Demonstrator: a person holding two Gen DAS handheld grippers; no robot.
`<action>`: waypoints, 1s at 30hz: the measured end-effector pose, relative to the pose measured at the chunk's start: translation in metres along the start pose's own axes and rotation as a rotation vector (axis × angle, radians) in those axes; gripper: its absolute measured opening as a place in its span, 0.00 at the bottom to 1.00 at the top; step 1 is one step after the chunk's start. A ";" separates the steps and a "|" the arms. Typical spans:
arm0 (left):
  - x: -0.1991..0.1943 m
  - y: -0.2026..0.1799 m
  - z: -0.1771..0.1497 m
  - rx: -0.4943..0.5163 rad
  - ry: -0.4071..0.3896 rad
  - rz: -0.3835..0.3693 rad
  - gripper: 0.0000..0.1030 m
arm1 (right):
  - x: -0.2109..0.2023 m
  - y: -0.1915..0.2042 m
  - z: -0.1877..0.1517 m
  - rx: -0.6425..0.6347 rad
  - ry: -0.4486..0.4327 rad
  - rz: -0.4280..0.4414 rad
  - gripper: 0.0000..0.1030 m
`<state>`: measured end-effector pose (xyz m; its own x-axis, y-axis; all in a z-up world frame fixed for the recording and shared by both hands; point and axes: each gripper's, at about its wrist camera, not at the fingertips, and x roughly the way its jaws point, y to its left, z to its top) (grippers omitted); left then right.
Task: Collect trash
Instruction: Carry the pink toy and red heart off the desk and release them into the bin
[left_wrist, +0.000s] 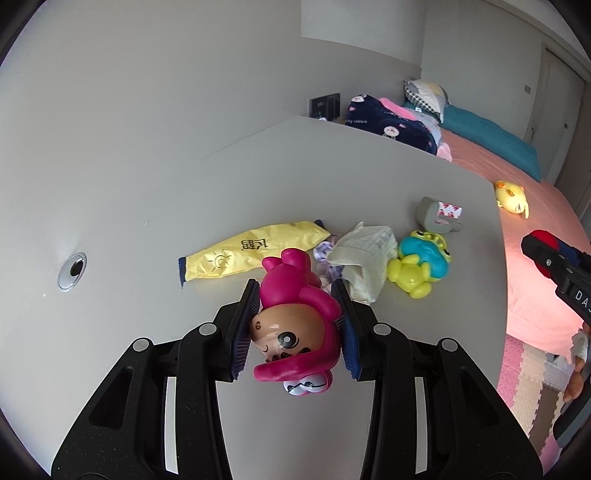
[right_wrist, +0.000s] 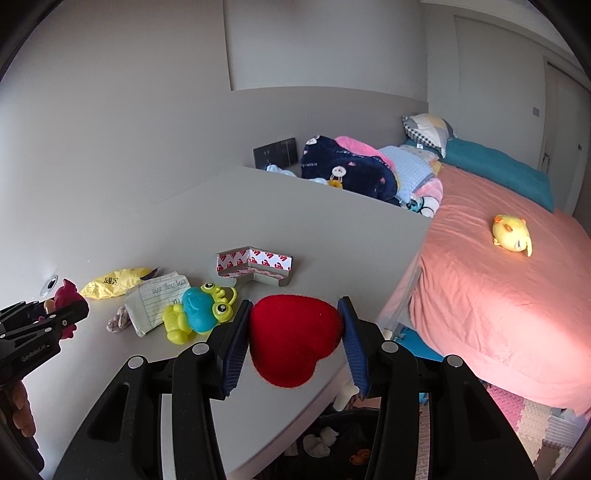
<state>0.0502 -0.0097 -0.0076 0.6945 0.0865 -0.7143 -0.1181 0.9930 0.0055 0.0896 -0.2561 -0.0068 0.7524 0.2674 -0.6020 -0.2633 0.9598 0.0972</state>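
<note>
My left gripper (left_wrist: 295, 295) is shut on a pink doll figure (left_wrist: 295, 325), held just above the grey desk (left_wrist: 369, 166). My right gripper (right_wrist: 294, 308) is shut on a red plush heart (right_wrist: 293, 341) over the desk's near edge. On the desk lie a yellow snack wrapper (left_wrist: 251, 251), crumpled lined paper (left_wrist: 364, 254), a small crumpled purple-white scrap (left_wrist: 325, 254), a green-blue frog toy (left_wrist: 421, 262) and a grey corner guard with red-printed tape (left_wrist: 439, 216). The right wrist view shows the wrapper (right_wrist: 114, 286), paper (right_wrist: 155, 304), frog toy (right_wrist: 199, 312), corner guard (right_wrist: 255, 267) and left gripper (right_wrist: 77, 310).
A bed with a pink sheet (right_wrist: 498, 295) stands right of the desk, with a yellow plush chick (right_wrist: 511, 232) and piled blankets (right_wrist: 354, 170). A cable hole (left_wrist: 72, 275) sits in the desk at left. A dark bin with items (right_wrist: 332, 439) stands below the desk's edge.
</note>
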 end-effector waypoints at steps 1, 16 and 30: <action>-0.001 -0.002 0.000 0.003 -0.002 -0.004 0.39 | -0.002 -0.001 0.000 0.000 -0.002 -0.002 0.47; -0.013 -0.051 0.000 0.075 -0.024 -0.077 0.39 | -0.042 -0.031 -0.011 0.031 -0.043 -0.060 0.47; -0.019 -0.103 -0.003 0.153 -0.040 -0.146 0.39 | -0.072 -0.066 -0.028 0.076 -0.065 -0.118 0.47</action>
<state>0.0468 -0.1142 0.0036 0.7243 -0.0589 -0.6870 0.0927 0.9956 0.0123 0.0354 -0.3414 0.0079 0.8135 0.1554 -0.5604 -0.1263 0.9878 0.0907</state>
